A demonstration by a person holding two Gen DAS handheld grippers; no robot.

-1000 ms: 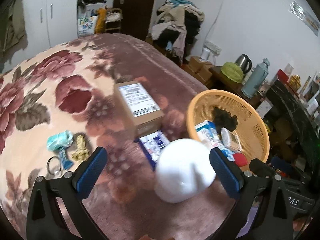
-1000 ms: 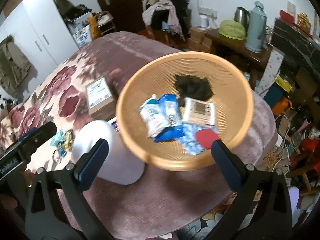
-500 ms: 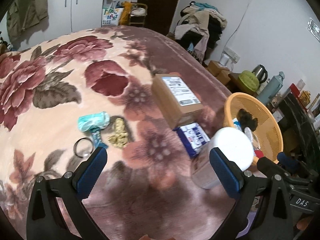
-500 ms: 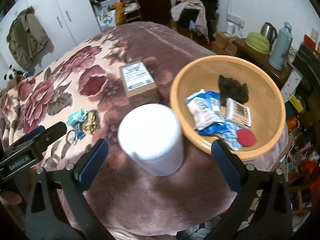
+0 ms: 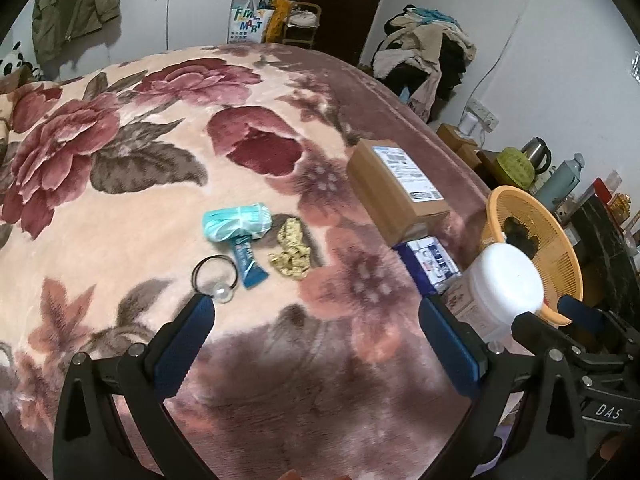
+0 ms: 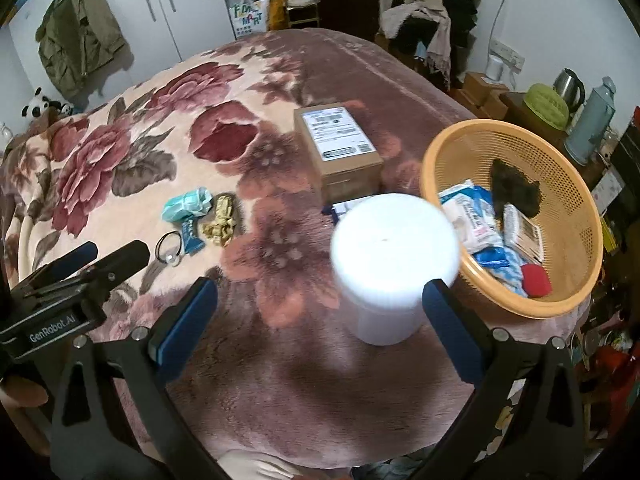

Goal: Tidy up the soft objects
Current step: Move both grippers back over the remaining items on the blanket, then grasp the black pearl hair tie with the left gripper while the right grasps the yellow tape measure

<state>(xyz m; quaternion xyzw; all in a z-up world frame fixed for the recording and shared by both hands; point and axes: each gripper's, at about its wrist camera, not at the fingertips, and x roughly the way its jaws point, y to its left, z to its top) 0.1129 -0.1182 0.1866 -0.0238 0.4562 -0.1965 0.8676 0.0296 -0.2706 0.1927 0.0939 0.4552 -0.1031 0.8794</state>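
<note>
On the floral plush bed blanket [image 5: 120,184], a rolled teal face mask [image 5: 236,224], gold fabric scrunchie [image 5: 292,256] and black hair tie with pearl [image 5: 214,278] cluster together, well apart from the orange mesh plastic basket [image 6: 576,216] holding packets. Beside the basket stands a white lidded tub [image 6: 394,256]. Left tongs [image 5: 316,336] and right tongs [image 6: 320,312] both gape apart, holding nothing.

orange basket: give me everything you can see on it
The orange basket is a round, shallow bowl of perforated plastic with a solid rim. It sits tilted on the blanket's right edge, just right of the white jar. Inside lie a dark fuzzy clump, white and blue packets, a striped packet and a red round piece. Neither gripper touches it.
</note>
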